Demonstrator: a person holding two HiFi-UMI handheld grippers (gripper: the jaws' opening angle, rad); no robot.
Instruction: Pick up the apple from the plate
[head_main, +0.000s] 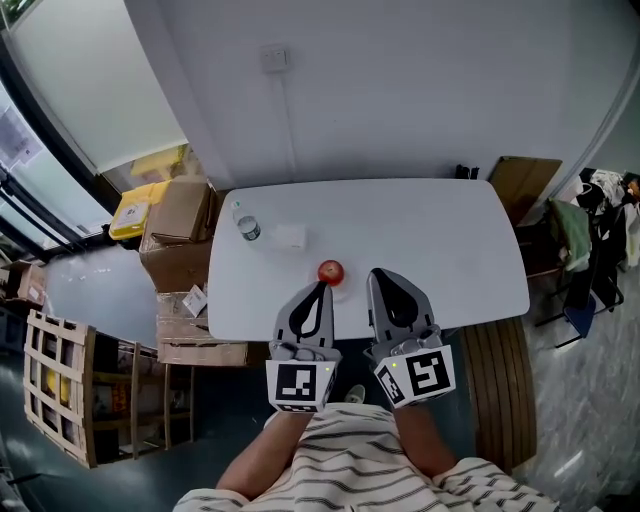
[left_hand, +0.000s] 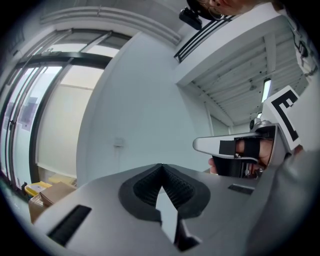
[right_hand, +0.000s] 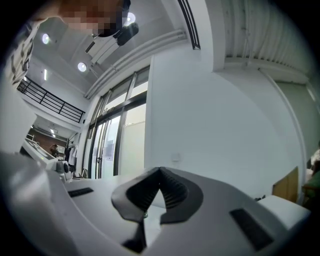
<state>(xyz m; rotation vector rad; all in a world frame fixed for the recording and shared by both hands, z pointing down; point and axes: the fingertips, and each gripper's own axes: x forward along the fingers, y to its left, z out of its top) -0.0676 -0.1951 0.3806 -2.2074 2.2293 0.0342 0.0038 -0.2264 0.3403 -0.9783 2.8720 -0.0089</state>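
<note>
A red apple (head_main: 330, 271) sits near the front edge of the white table (head_main: 450, 240). The plate under it hardly stands out from the white top. My left gripper (head_main: 322, 285) is just in front and left of the apple, shut and holding nothing. My right gripper (head_main: 376, 273) is to the apple's right, also shut and holding nothing. Both point level over the table. In the left gripper view the shut gripper (left_hand: 161, 165) faces the pale wall, with the right gripper's body (left_hand: 235, 150) at the right. The right gripper view shows its gripper (right_hand: 160, 169) closed. Neither gripper view shows the apple.
A small water bottle (head_main: 246, 226) and a white box (head_main: 288, 237) stand on the table's left part. Cardboard boxes (head_main: 180, 215) and a wooden crate (head_main: 60, 385) crowd the floor at left. A slatted wooden bench (head_main: 505, 385) and a chair hung with clothes (head_main: 580, 250) are at right.
</note>
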